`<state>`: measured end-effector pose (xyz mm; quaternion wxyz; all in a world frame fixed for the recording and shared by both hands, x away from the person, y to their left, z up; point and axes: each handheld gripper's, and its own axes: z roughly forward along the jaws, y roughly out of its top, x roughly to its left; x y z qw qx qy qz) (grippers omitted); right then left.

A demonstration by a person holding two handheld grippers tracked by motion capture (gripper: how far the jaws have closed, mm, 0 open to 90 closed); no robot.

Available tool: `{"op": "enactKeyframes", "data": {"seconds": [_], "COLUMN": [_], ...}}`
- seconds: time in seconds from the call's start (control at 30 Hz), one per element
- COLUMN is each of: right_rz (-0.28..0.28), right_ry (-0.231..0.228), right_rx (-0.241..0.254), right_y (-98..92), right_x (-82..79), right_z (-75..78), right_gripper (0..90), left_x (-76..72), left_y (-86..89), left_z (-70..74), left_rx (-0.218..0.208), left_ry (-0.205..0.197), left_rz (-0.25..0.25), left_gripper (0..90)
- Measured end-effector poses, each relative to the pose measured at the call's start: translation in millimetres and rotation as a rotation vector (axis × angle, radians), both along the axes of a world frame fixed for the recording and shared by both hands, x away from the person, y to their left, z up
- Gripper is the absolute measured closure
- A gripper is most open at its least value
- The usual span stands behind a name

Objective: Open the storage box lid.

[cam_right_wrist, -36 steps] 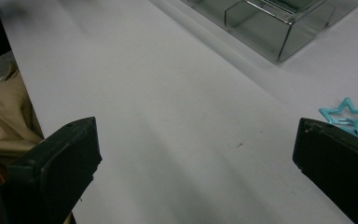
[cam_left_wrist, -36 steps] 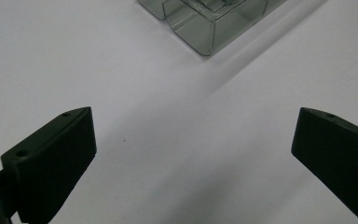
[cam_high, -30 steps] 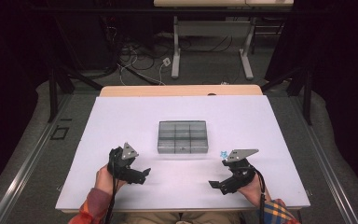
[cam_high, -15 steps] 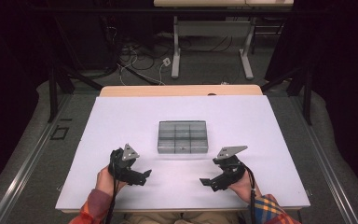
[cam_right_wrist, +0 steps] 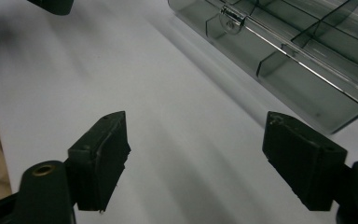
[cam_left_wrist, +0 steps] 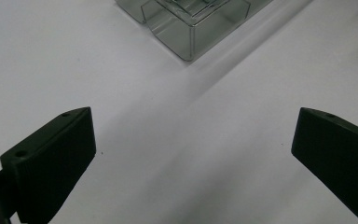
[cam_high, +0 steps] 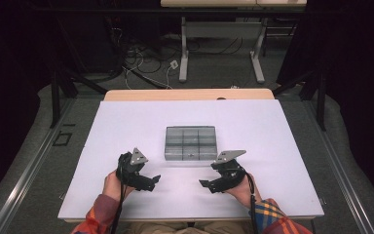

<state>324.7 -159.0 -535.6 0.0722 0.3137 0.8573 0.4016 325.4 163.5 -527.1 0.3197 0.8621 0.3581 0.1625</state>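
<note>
A clear plastic compartment box (cam_high: 190, 143) lies shut at the middle of the white table (cam_high: 126, 122). My left gripper (cam_high: 151, 181) rests in front of the box's left corner, pointing right, open with nothing between its jaws (cam_left_wrist: 196, 126); a corner of the box (cam_left_wrist: 191, 32) shows ahead of it. My right gripper (cam_high: 207, 185) sits in front of the box's right corner, pointing left. Its jaws (cam_right_wrist: 195, 126) have just been closing a little but stand apart over bare table, with nothing between them. The box's front wall and latch (cam_right_wrist: 230, 16) lie to their upper right.
The wooden far edge of the table (cam_high: 190, 94) lies beyond the white surface. Cables and the legs of another table (cam_high: 185, 58) stand on the floor behind. In the right gripper view a jaw of the left gripper (cam_right_wrist: 51, 5) shows at the top left.
My right gripper has slid left along the table's near side, towards the left gripper, and turned more to the left. The left gripper and the box have stayed put.
</note>
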Motion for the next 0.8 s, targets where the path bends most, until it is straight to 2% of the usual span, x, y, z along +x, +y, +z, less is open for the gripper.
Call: {"op": "enactKeyframes", "data": {"seconds": [0.27, 0.3, 0.43, 0.47, 0.53, 0.63, 0.7, 0.73, 0.8], "right_rz": [-0.021, -0.028, -0.043, -0.048, -0.050, -0.063, -0.065, -0.071, -0.078], "right_ry": [-0.020, -0.024, -0.015, -0.034, -0.022, -0.042, -0.040, -0.034, -0.044], "right_rx": [-0.016, -0.007, -0.018, -0.010, -0.021, -0.002, -0.019, -0.027, -0.020], "right_y": [13.1, 14.4, 20.5, 22.7, 25.2, 29.9, 31.8, 32.4, 33.9], "right_x": [9.6, 10.6, 15.5, 16.9, 18.6, 21.3, 22.9, 23.7, 25.7], "right_z": [-3.0, -3.6, -4.9, -6.5, -5.2, -6.9, -6.7, -6.4, -7.3], "right_gripper": [35.8, 37.5, 46.6, 48.6, 52.7, 59.3, 62.9, 64.7, 67.3], "left_x": [1.3, 1.4, 1.5, 1.9, 2.5, 2.2, 1.7, 1.6, 0.9], "left_y": [-0.3, -0.2, -0.6, -1.0, -1.6, -2.3, -2.3, -1.4, -1.8], "left_z": [-1.3, -1.4, -1.8, -2.1, -2.3, -2.1, -2.3, -0.9, -1.8], "left_rx": [0.005, 0.006, 0.004, 0.001, 0.008, 0.009, 0.007, 0.018, 0.012], "left_ry": [0.000, 0.000, 0.003, 0.006, 0.007, 0.005, 0.004, 0.018, 0.006], "left_rz": [-0.004, -0.004, -0.003, -0.001, -0.009, -0.011, -0.011, -0.019, -0.011], "left_gripper": [0.0, 0.0, 0.0, 0.0, 0.0, 0.0, 0.0, 0.0, 0.0]}}
